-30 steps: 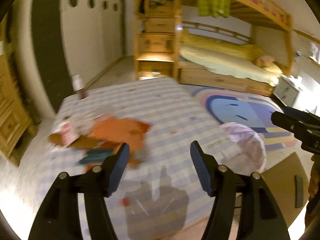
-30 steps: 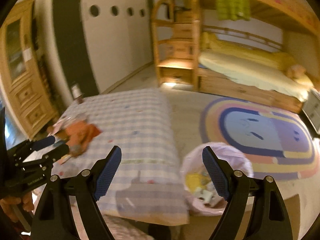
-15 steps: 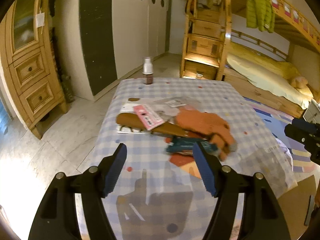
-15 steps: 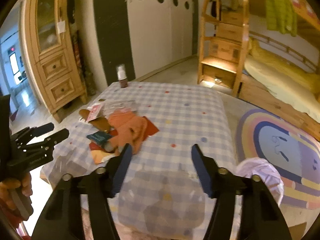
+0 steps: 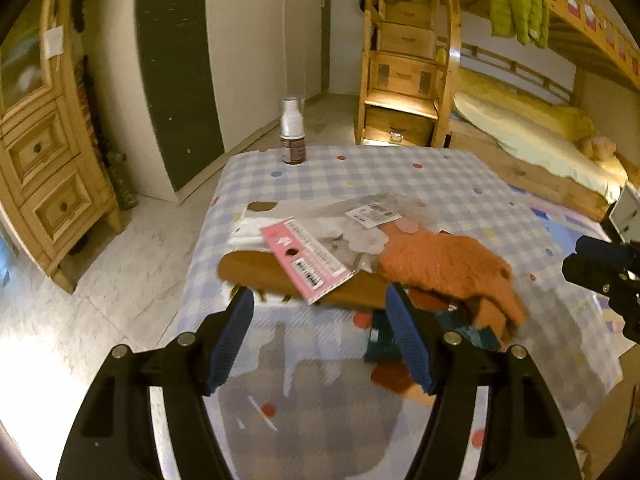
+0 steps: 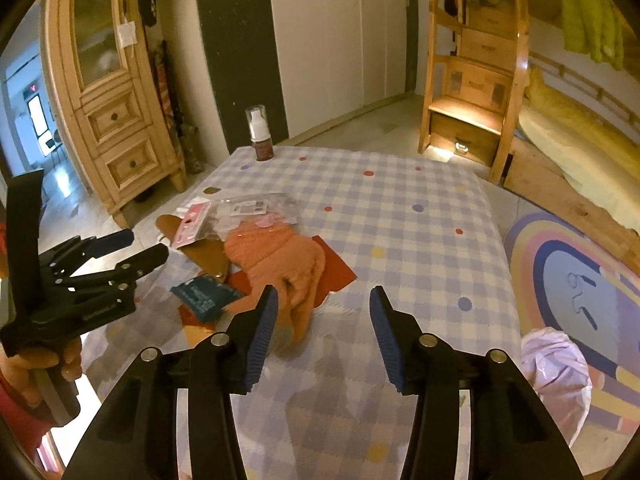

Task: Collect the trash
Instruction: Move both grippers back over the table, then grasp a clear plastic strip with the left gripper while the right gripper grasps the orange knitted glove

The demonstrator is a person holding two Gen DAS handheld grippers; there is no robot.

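Observation:
A pile of litter lies on the checked tablecloth (image 5: 400, 176): a pink packet (image 5: 308, 260), a clear plastic packet (image 5: 360, 220), a brown leather piece (image 5: 256, 276), a teal packet (image 6: 204, 296), red paper (image 6: 336, 268) and an orange fuzzy cloth (image 5: 444, 264) (image 6: 280, 256). My left gripper (image 5: 319, 300) hovers open just short of the pink packet and the brown piece, holding nothing. It shows from the side as the left gripper (image 6: 146, 245) in the right wrist view. My right gripper (image 6: 324, 294) is closing over bare cloth beside the orange cloth, with nothing between its jaws.
A pump bottle (image 5: 292, 136) stands at the table's far edge. A pale plastic bag (image 6: 556, 372) sits on the floor right of the table, by a round rug (image 6: 568, 280). A wooden cabinet (image 6: 116, 120) stands left, a bunk bed (image 5: 540, 128) right.
Both views have swung left from the bag and rug onto the pile and drawn closer to it. The right jaws have narrowed. The left jaws look unchanged.

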